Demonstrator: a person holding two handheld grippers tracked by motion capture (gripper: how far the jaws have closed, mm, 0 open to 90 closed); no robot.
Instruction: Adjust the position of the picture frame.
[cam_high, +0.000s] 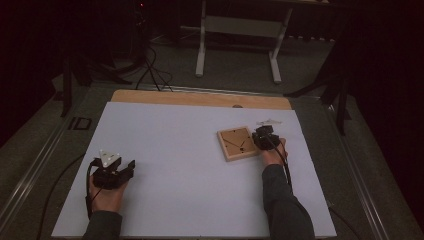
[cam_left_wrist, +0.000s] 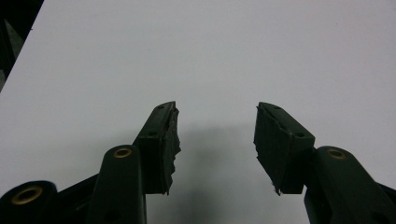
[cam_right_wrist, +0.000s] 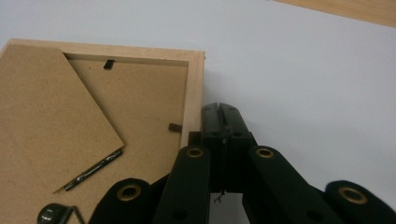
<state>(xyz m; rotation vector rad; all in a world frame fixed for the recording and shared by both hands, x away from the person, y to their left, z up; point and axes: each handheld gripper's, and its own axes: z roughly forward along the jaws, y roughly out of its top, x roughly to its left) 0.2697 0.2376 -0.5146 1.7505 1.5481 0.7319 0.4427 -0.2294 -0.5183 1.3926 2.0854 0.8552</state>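
Note:
A square wooden picture frame (cam_high: 238, 143) lies face down on the white sheet (cam_high: 185, 165), right of centre. Its brown backing board (cam_right_wrist: 51, 116) carries a folded stand, small black clips and a hinge. My right gripper (cam_high: 263, 137) sits right beside the frame's right edge, its jaws pressed together with nothing between them. In the right gripper view that gripper (cam_right_wrist: 223, 114) rests just outside the frame's light rim (cam_right_wrist: 194, 93). My left gripper (cam_high: 125, 170) lies at the near left, held by a hand. Its jaws (cam_left_wrist: 215, 135) stand apart over bare white sheet.
A strip of wooden tabletop (cam_high: 200, 98) shows beyond the sheet's far edge. A white-legged table (cam_high: 237, 30) and cables (cam_high: 150, 70) stand on the dark floor behind. Metal rails (cam_high: 350, 170) run along both table sides.

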